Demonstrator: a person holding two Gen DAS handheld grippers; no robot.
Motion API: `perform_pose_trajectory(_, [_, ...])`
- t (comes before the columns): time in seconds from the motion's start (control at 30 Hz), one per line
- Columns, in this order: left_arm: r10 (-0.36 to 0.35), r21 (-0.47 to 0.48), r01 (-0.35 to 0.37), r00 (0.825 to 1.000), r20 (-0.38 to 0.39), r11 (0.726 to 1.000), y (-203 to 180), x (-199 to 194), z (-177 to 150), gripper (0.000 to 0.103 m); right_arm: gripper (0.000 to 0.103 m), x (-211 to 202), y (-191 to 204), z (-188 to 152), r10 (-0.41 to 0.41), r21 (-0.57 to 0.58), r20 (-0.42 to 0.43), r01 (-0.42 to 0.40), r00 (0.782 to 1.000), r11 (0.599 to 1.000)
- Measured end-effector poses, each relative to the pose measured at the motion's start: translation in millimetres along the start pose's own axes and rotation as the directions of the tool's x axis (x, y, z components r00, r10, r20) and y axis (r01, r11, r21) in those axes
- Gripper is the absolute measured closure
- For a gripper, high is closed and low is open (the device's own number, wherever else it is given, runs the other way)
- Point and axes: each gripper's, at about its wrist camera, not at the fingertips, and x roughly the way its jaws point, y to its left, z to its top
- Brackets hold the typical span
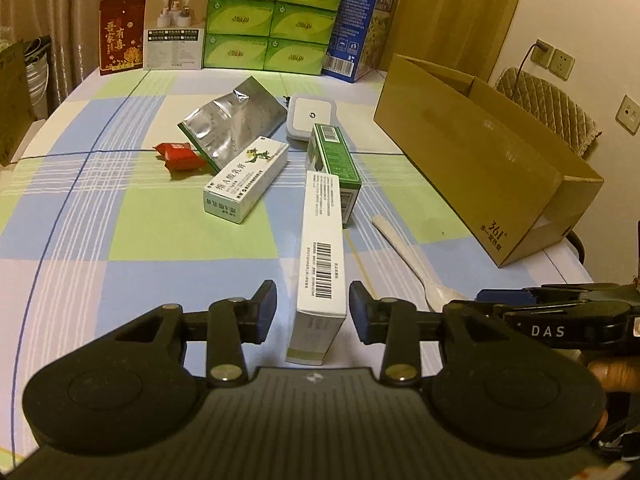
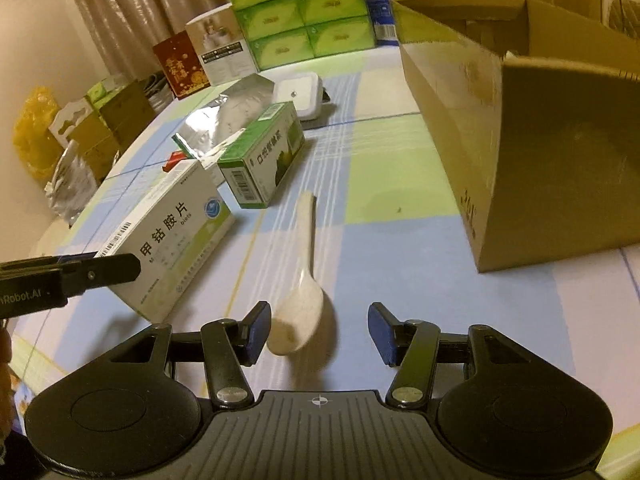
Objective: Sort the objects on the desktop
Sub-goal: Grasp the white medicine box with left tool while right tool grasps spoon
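Observation:
A long white medicine box lies on its narrow side on the checked tablecloth, its near end between the fingers of my left gripper. That gripper is open, with small gaps on both sides of the box. The same box shows at the left of the right wrist view. My right gripper is open low over the table. The bowl of a white spoon lies between its fingers, close to the left one, handle pointing away. Nothing is held.
An open cardboard box stands at the right. Mid-table lie a green box, a white box with a plant print, a silver pouch, a red packet and a white square device. Green tissue packs line the back.

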Motion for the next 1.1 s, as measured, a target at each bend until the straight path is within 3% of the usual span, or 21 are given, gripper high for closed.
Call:
perform_pose_trajectory(0.3, [-0.002,-0.002,0.002,1.0,-0.003,1.0,-1.1,7.0,1.4,0.065,0.052,12.7,27.8,-13.9,-0.054,-0.198,0.024,0.057,0.998,0.979])
perform_pose_trajectory(0.6, [0.016,0.024,-0.016,1.0,0.003,1.0,-4.5,14.0,1.8,0.065,0.056,15.6,33.9,-20.2,-0.093,-0.243,0.055,0.103,0.994,0.965])
perform_pose_trajectory(0.73, [0.015,0.035,-0.016,1.0,0.006,0.999,-7.6,18.4,3.7,0.065,0.073,14.2,31.0,-18.9,-0.106,-0.231,0.063,0.118,0.992,0.966])
perform_pose_trajectory(1.1, [0.064,0.111,-0.065,0.998,0.013,0.992,-18.2,30.2,8.2,0.065,0.074,12.9,32.4,-16.8,-0.098,-0.24,0.063,0.11,0.993,0.965])
